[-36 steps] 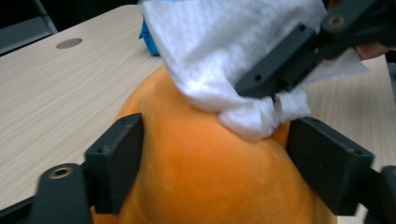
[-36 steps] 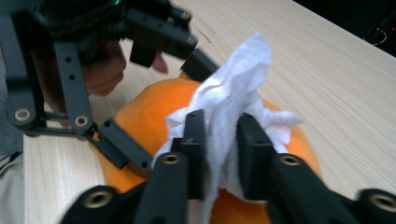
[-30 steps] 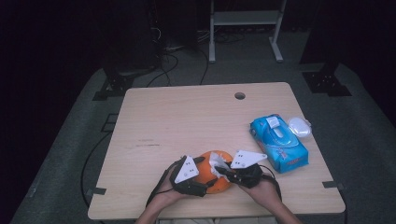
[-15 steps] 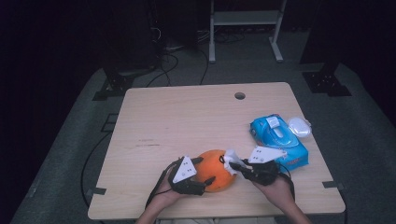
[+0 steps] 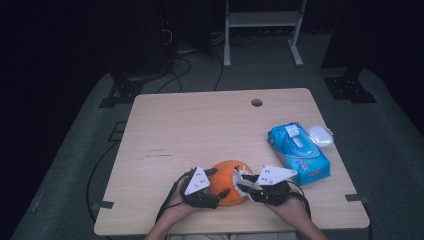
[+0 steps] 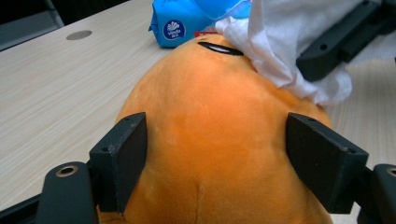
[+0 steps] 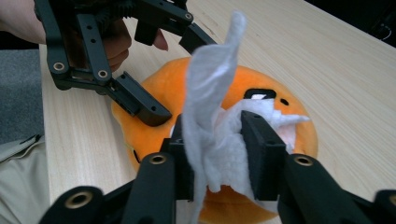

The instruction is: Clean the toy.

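Note:
An orange plush toy (image 5: 227, 175) lies near the table's front edge. My left gripper (image 5: 220, 182) is shut on it, and in the left gripper view its pads (image 6: 126, 154) press into both sides of the plush (image 6: 215, 121). My right gripper (image 5: 243, 184) sits against the toy's right side. Its jaws have just been opening and now stand open, with a crumpled white wipe (image 7: 210, 116) loose between them. The wipe (image 6: 285, 42) rests on the toy's face, and one end stands up.
A blue pack of wet wipes (image 5: 299, 154) lies to the right of the toy, with a small clear white lid (image 5: 320, 135) beside it. The wooden table (image 5: 200, 125) has a cable hole (image 5: 256, 102) near its far edge. A person's hands hold both grippers.
The right gripper drew a little to the right with the wipe, then settled by the toy's right side, its jaws now apart. The left gripper and the toy have stayed put.

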Demonstrator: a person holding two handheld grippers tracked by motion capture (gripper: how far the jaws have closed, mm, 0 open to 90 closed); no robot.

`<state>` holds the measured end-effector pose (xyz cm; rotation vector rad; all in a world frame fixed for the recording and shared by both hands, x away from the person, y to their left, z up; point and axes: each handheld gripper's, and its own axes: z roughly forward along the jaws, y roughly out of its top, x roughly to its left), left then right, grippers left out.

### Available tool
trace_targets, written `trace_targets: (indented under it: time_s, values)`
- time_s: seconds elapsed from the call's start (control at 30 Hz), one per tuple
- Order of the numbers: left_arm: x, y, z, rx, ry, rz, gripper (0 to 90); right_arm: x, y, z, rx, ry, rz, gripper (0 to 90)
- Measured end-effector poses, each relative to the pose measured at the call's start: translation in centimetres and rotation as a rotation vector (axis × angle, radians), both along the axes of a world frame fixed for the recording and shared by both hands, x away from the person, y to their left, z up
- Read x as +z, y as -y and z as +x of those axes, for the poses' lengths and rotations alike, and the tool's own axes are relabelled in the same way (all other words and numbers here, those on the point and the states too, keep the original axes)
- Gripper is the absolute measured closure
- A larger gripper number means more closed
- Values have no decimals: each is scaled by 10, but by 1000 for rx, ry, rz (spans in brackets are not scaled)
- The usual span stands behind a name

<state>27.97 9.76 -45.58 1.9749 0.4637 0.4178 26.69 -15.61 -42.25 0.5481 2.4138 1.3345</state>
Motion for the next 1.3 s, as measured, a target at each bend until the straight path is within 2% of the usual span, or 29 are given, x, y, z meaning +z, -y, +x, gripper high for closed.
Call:
trace_targets:
  time_s: [0.13,0.3,0.43,0.53,0.63,0.7,0.77,0.83,0.9,0.93,0.97,1.03,1.17,1.2,1.27,1.3]
  values:
    - [0,0,0,-15,-1,5,220,-4,-6,-4,-8,26,-24,620]
    - [6,-2,-2,-37,2,13,197,-4,-12,-6,-54,55,-70,743]
    - [6,-4,-2,-22,8,9,210,1,-3,0,-66,21,-52,789]
    - [6,-4,-1,5,6,8,228,5,10,7,-103,2,-22,796]
    - [4,-3,1,19,-5,-7,233,3,22,12,-139,-6,-37,798]
    - [3,-2,3,31,-8,-9,234,3,23,10,-133,0,-49,798]
    - [1,-1,6,54,-15,-13,234,4,19,5,-101,-3,-34,798]
    - [0,-2,10,75,-35,-40,236,6,9,-2,-54,9,-35,798]
    - [-1,-4,13,85,-53,-58,237,8,-1,-7,-34,22,-46,798]
    - [-1,-4,14,85,-54,-60,237,7,-3,-7,-41,38,-65,798]
    - [-1,-4,14,87,-56,-64,239,7,-1,-5,-51,35,-63,798]
    - [-1,-4,14,92,-57,-64,241,5,8,3,-92,12,-38,799]
    - [-2,-5,15,91,-64,-74,241,-1,28,16,-190,-7,-69,799]
    - [-2,-5,15,91,-67,-75,241,-2,29,17,-187,-17,-63,799]
    - [-2,-7,16,97,-70,-67,241,-1,26,13,-146,-39,-15,799]
    - [-3,-7,16,98,-70,-68,241,0,20,9,-113,-27,-7,798]
